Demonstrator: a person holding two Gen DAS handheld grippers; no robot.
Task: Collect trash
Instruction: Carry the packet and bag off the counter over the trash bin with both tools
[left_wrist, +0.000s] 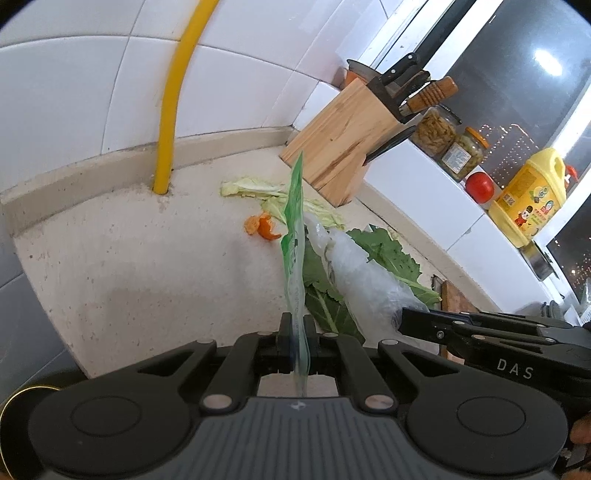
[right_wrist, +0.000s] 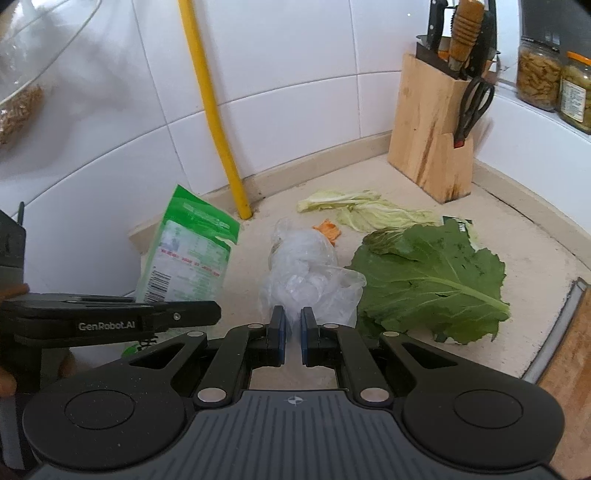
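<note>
Above the worktop's back edge, the left gripper (left_wrist: 296, 332) clamps a green wrapper (left_wrist: 293, 236) while the right gripper (right_wrist: 291, 330), jaws narrow, pinches a crumpled clear plastic bag (right_wrist: 306, 273) beside a green leaf (right_wrist: 432, 280).

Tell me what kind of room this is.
Most likely a home kitchen: a knife block stands on a counter against white wall tiles, with jars beside it.

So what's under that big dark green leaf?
A green packet corner sticks out behind the big leaf, on the countertop. The rest under it is covered.
</note>
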